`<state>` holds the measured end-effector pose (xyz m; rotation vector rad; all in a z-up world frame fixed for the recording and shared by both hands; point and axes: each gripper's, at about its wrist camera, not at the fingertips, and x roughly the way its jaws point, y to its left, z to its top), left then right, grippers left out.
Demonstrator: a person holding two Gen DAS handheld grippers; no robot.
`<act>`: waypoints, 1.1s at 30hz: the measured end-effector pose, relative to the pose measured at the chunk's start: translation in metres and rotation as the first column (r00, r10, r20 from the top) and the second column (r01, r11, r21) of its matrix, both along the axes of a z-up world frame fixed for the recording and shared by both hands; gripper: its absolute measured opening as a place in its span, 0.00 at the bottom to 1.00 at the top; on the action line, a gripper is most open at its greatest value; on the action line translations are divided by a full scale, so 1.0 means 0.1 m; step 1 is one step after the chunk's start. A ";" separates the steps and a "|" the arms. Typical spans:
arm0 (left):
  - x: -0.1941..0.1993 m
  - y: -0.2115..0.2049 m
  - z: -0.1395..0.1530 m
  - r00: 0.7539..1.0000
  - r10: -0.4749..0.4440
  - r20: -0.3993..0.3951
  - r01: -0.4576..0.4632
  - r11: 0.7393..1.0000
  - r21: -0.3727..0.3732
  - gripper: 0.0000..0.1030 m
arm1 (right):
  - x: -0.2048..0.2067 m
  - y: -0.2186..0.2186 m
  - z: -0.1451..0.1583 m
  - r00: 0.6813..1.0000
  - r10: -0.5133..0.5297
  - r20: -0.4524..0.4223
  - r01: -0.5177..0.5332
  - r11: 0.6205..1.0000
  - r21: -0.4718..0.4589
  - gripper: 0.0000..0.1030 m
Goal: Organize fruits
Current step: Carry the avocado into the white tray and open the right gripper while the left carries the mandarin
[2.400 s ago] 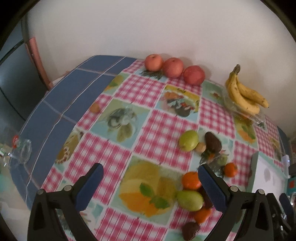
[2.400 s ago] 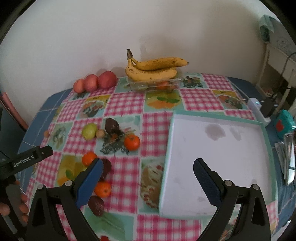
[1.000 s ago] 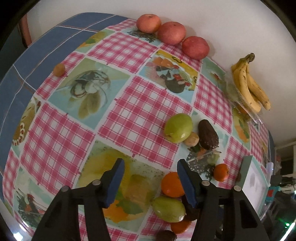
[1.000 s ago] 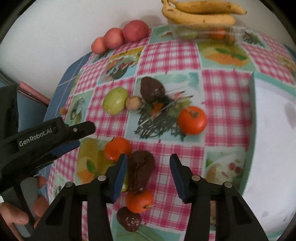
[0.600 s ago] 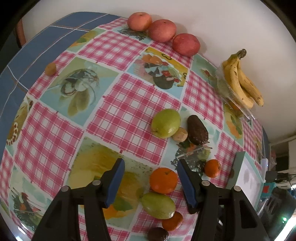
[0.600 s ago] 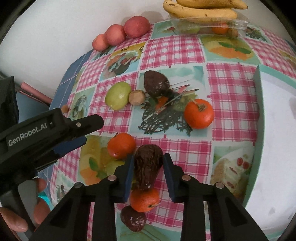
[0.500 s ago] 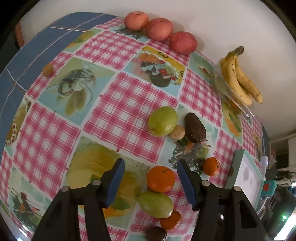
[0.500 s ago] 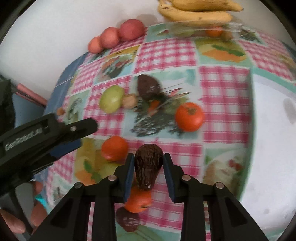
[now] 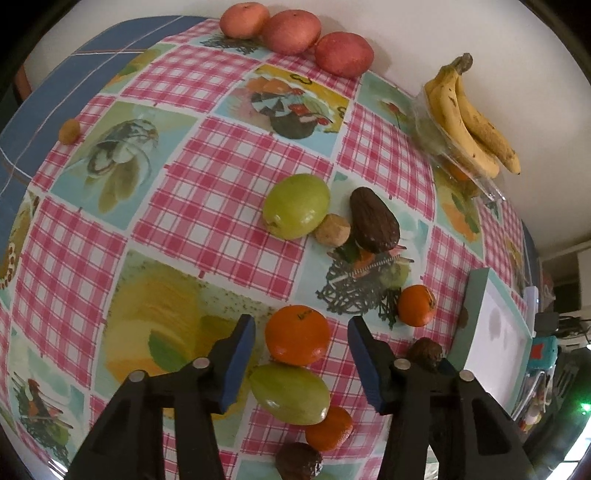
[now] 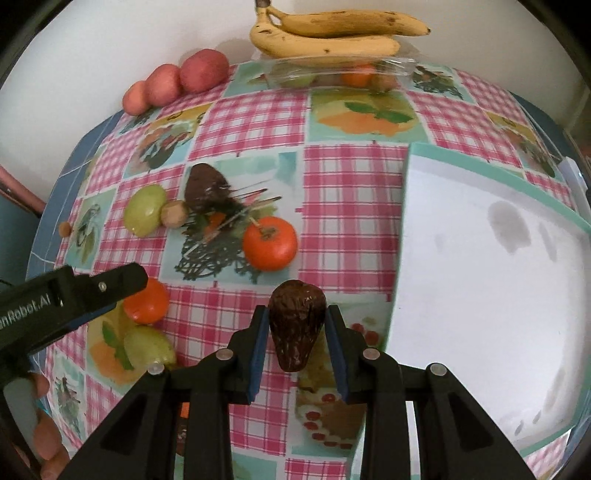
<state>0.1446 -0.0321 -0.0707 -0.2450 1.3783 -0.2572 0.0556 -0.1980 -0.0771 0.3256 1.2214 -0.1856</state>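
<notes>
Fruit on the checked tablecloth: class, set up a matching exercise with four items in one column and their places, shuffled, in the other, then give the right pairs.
Items:
1. Bananas
2. Three red apples
3. Dark avocado
4. Orange

Places:
A. Between the fingers of the left gripper, whose jaws are closing, not yet gripped
B. On top of a clear plastic box
C. In a row by the wall
D. Clamped in the right gripper, beside the white tray

Pairs: 1-B, 2-C, 3-D, 4-A
</notes>
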 end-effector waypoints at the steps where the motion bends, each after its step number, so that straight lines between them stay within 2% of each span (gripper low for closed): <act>1: -0.01 -0.01 -0.01 1.000 -0.006 -0.001 0.006 1.000 -0.002 0.47 | 0.00 -0.01 0.00 1.000 -0.003 -0.001 0.003 1.000 0.001 0.32; 6: -0.02 -0.05 -0.04 1.000 -0.015 0.009 0.015 1.000 0.028 0.46 | 0.00 -0.01 0.00 1.000 0.001 -0.003 -0.001 1.000 -0.004 0.32; 9: -0.01 -0.05 -0.05 1.000 -0.009 0.020 0.008 0.998 0.057 0.39 | 0.00 -0.01 -0.01 1.000 0.003 -0.003 -0.003 1.000 -0.006 0.32; 15: -0.02 -0.04 -0.05 1.000 -0.008 0.027 0.007 0.999 0.052 0.38 | 0.01 0.01 -0.02 1.000 0.005 0.000 -0.005 1.000 -0.010 0.32; 19: -0.03 -0.03 -0.03 1.000 0.001 0.028 -0.002 1.000 0.028 0.37 | 0.00 0.01 -0.02 1.000 0.005 0.000 -0.005 1.000 -0.010 0.32; 24: -0.03 -0.05 0.09 0.998 0.005 0.066 -0.005 1.000 0.006 0.37 | 0.01 0.00 0.01 1.000 0.003 0.009 -0.003 1.000 0.000 0.32; 33: -0.08 -0.05 0.47 0.987 0.003 0.162 0.005 0.999 -0.050 0.37 | -0.05 -0.06 0.34 0.995 -0.012 0.104 0.012 1.000 0.005 0.32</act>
